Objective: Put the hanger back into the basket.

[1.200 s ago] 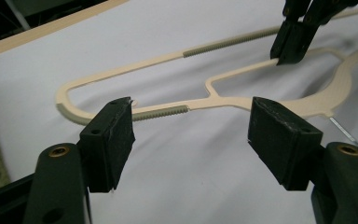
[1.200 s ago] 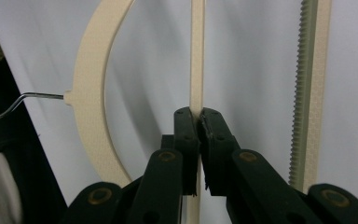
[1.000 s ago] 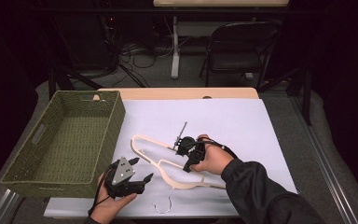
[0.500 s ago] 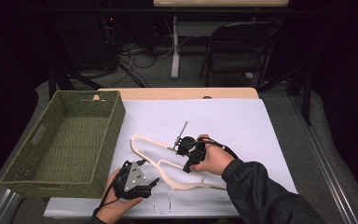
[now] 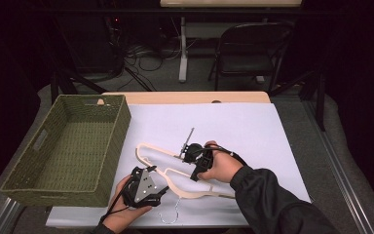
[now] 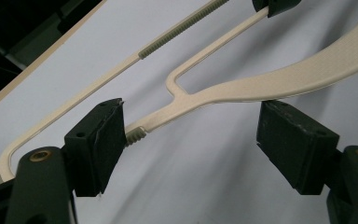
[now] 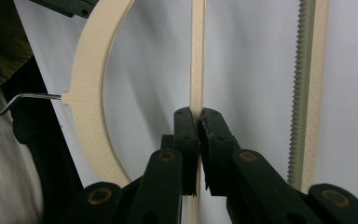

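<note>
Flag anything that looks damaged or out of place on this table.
Nothing stands out. The cream hanger lies flat and whole on the white sheet, the right gripper shut on its thin inner bar, the left gripper open around its arm. The wicker basket sits upright at the table's left.

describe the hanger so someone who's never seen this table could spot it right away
On the white sheet covering the table, just right of the green woven basket, lies a cream plastic hanger with a thin metal hook toward the near edge. It is the only pale, curved frame there, and the right gripper is clamped on one of its thin bars.
</note>
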`<action>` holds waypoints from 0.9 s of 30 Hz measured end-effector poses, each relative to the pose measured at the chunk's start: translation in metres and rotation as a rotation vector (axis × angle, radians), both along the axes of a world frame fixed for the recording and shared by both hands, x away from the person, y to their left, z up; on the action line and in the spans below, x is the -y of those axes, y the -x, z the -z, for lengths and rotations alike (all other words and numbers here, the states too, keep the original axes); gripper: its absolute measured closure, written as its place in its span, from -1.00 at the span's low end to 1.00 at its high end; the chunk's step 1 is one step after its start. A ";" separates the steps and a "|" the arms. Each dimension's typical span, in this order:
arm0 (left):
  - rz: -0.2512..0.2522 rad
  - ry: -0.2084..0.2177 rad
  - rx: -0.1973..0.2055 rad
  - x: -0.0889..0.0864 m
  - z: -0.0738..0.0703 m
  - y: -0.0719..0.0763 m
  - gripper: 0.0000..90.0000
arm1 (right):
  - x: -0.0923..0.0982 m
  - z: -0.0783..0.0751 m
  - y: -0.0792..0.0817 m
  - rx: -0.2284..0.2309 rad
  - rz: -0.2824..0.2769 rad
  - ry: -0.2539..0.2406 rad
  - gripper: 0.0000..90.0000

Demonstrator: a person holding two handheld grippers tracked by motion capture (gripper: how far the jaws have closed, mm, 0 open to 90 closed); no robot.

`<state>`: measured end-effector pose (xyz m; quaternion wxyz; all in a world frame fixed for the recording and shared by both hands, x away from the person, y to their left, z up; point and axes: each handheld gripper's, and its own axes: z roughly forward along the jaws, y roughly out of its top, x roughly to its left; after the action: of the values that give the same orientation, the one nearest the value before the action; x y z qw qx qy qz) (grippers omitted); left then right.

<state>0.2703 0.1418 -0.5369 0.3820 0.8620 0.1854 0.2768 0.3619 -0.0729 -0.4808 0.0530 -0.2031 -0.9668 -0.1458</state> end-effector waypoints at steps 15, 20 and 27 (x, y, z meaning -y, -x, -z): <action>0.098 -0.068 0.005 0.009 0.003 -0.003 -0.35 | -0.007 0.003 0.001 -0.010 -0.033 0.054 0.90; 0.138 -0.085 -0.039 0.012 0.007 -0.009 -0.26 | -0.007 0.006 -0.001 -0.012 -0.039 0.049 0.90; 0.143 -0.091 -0.077 0.015 0.011 -0.016 -0.28 | -0.010 0.009 0.001 -0.007 -0.040 0.031 0.90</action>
<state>0.2865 0.1267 -0.5479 0.3538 0.8995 0.1252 0.2239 0.3610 -0.0631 -0.4900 0.0561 -0.1849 -0.9726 -0.1290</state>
